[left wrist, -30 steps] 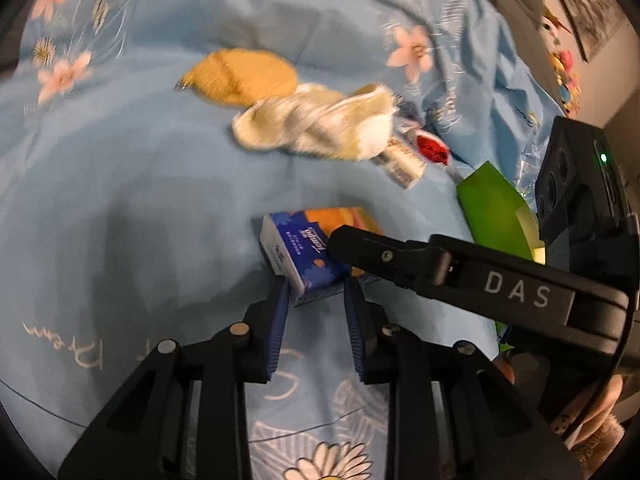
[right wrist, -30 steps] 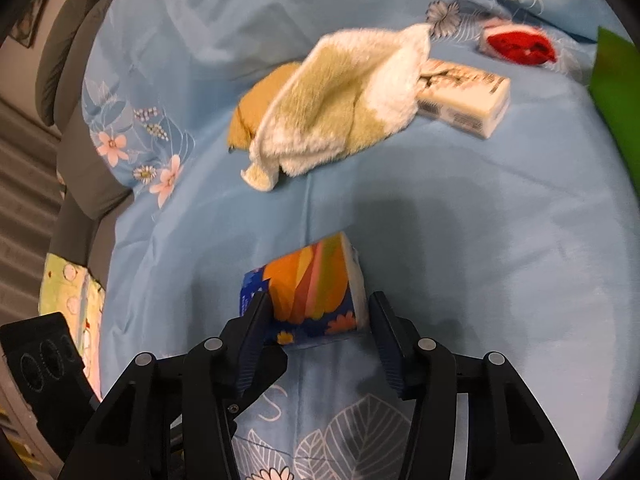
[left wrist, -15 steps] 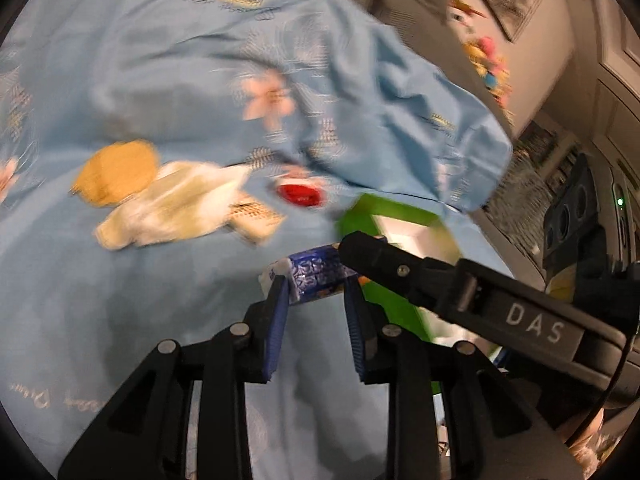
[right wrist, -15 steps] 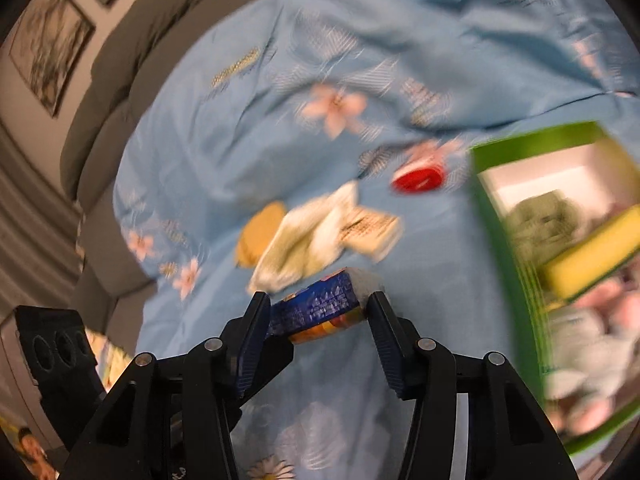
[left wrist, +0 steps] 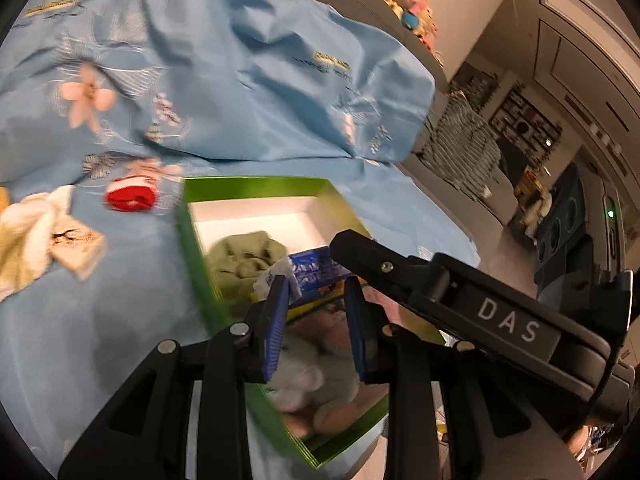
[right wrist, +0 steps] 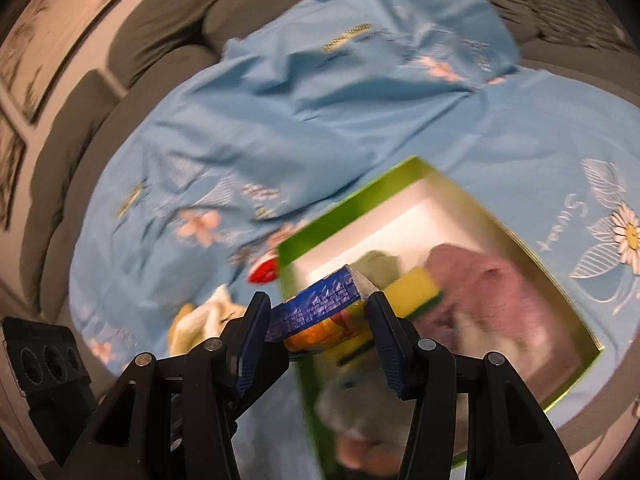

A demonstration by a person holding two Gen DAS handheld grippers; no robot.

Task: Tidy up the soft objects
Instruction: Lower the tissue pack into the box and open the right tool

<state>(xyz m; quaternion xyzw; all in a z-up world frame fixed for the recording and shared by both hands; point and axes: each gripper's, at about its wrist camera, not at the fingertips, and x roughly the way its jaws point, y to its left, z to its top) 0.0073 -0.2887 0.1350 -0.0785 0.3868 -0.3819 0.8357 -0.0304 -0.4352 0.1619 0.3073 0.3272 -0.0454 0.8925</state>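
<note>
grey sofa (right wrist: 160, 28), framed pics (right wrist: 24, 80), toys on shelf (left wrist: 404, 4)

Rectangular green cardboard box (left wrist: 198, 248) (right wrist: 552, 272) sits on the pale blue flowered bedsheet (left wrist: 248, 92) (right wrist: 304, 112). In it: crumpled olive-green cloth (left wrist: 244, 256) (right wrist: 378, 266) toward the far end, yellow-and-green sponge block (right wrist: 416, 288) just beside it, mauve fuzzy towel (right wrist: 488, 284) to the right of the sponge, pale plush pieces (left wrist: 316, 376) (right wrist: 352, 408) at the near end. Blue-and-orange soft tissue pack (left wrist: 310, 272) (right wrist: 316, 312) sits above the box's near-left part, between the right gripper's (right wrist: 318, 330) fingers. Left gripper (left wrist: 316, 320) is just beside the pack's end; contact unclear. On the sheet left of the box: small red-and-white pouch (left wrist: 130, 198) (right wrist: 264, 274), then a cream terry towel (left wrist: 28, 232) (right wrist: 216, 308) partly over a flat beige printed packet (left wrist: 78, 246).
</note>
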